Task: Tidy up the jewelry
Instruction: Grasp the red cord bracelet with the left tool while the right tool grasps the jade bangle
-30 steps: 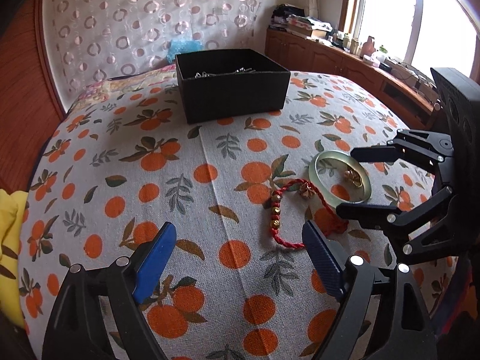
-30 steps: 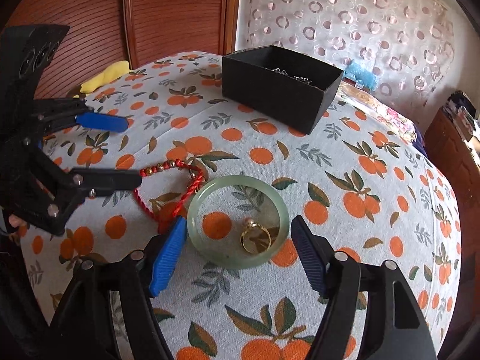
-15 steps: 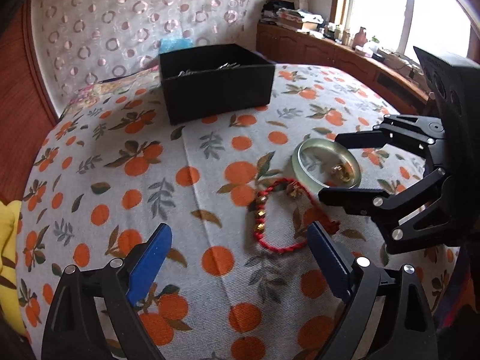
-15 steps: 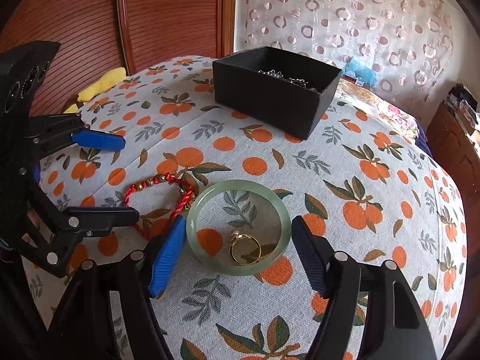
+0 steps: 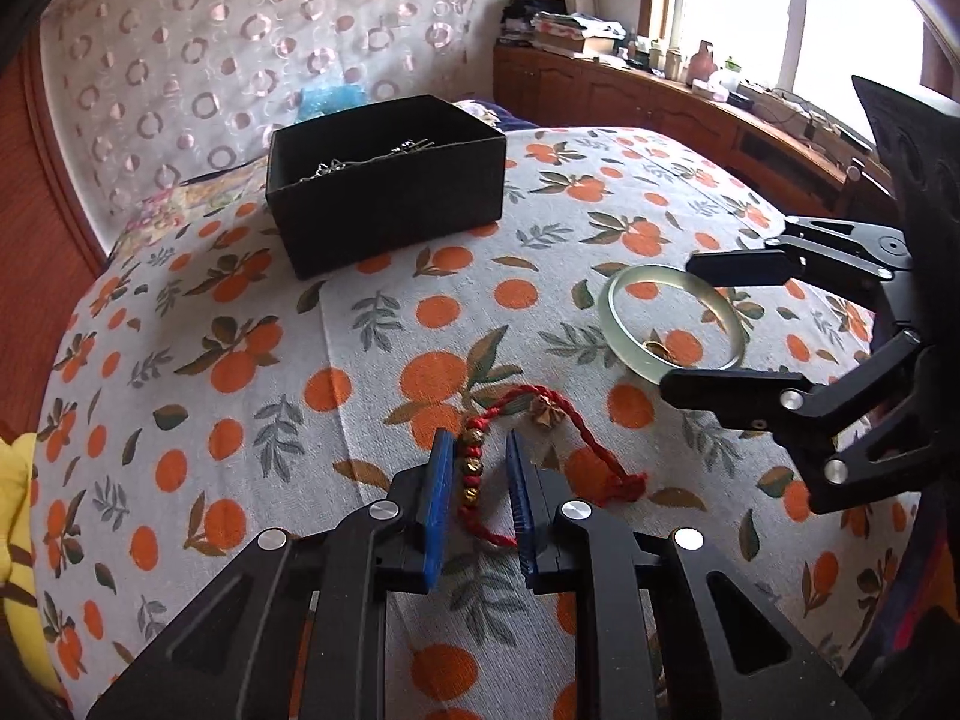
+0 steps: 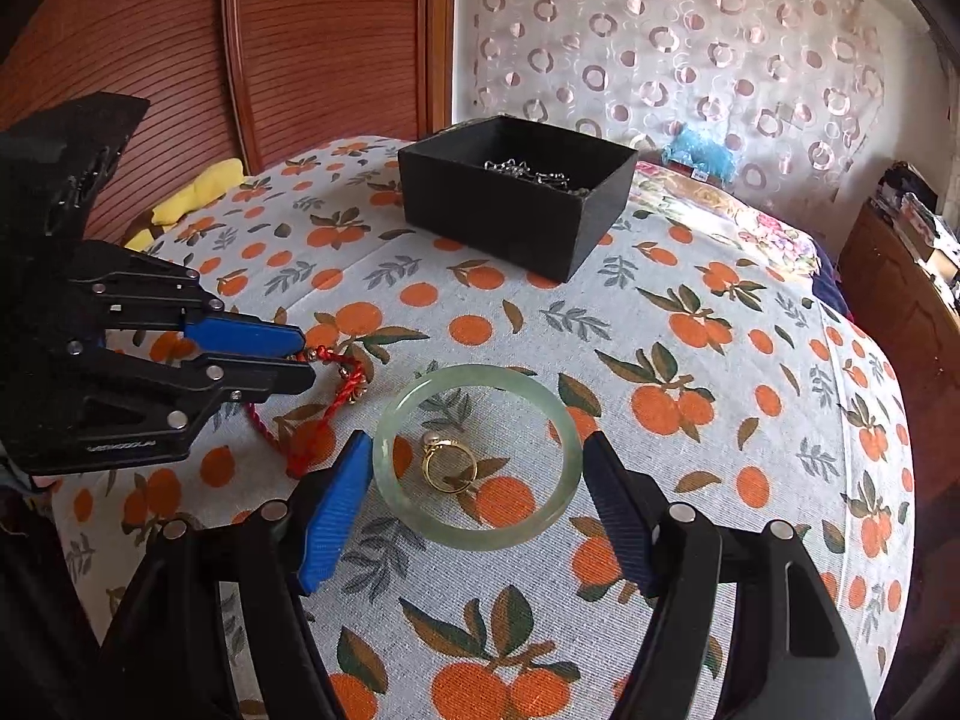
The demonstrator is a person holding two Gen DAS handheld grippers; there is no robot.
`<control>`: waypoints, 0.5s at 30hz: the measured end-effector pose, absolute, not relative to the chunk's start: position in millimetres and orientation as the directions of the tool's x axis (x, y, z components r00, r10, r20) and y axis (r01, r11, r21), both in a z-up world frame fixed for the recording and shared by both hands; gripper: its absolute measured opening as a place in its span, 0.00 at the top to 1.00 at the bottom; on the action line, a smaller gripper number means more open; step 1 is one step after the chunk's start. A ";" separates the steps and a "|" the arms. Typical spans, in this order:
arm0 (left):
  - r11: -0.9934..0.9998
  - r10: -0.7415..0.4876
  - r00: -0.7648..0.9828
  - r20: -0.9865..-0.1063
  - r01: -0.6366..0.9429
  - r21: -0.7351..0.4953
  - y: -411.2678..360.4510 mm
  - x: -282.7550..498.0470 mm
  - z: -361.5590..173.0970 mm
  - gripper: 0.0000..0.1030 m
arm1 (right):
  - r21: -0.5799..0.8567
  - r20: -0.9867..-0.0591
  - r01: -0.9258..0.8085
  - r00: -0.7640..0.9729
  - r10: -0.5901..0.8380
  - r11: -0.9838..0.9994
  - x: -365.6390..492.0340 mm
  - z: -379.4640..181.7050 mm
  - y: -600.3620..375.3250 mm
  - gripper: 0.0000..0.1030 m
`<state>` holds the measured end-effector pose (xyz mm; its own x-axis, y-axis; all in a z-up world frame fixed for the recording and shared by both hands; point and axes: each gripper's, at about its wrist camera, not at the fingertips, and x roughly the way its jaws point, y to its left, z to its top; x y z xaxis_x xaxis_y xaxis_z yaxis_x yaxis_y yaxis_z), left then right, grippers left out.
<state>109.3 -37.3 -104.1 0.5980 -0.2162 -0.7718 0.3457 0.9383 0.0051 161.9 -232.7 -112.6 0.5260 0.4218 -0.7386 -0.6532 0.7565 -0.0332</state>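
Orange-print cloth (image 6: 690, 276) covers the bed; I work on its near part. Red cord bracelet (image 5: 480, 468) lies on the cloth toward the near edge, its beaded stretch between the blue pads (image 5: 437, 498) of my left gripper (image 5: 477, 501). Jaws closing on it; a thin gap shows on each side of the beads, so I cannot confirm pad contact yet. From the right wrist view the same gripper (image 6: 303, 354) comes in from the left edge with the cord running under its tips.

Just beside the bracelet (image 6: 336, 396), toward the right edge, lies the jade bangle (image 6: 477, 456), flat on the cloth. A gold ring (image 6: 449, 468) sits inside it, apart from its rim. My right gripper (image 6: 477, 510) straddles the bangle (image 5: 675, 315), jaws spread wide, pads clear of it on both sides.

Black box (image 6: 516, 198) stands toward the far edge, well apart, with silver chain (image 6: 534, 171) inside.
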 end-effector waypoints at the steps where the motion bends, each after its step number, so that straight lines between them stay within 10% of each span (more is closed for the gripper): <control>1: 0.941 -0.208 0.602 -0.771 0.340 0.012 -36.6 109.8 -104.1 0.94 | -0.032 -0.737 -0.653 0.527 0.424 0.757 161.7 -111.7 -233.2 0.28; 15: 0.964 -0.196 0.709 -0.677 0.266 0.000 -8.8 115.7 -61.7 0.94 | -0.012 -0.719 -0.663 0.526 0.454 0.749 171.3 -99.9 -228.9 0.28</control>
<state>115.7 -8.8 -61.7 0.7090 -0.1961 -0.6774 0.2662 0.9639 -0.0004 171.3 -228.9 -99.9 0.5263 0.4543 -0.7188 -0.6626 0.7489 -0.0118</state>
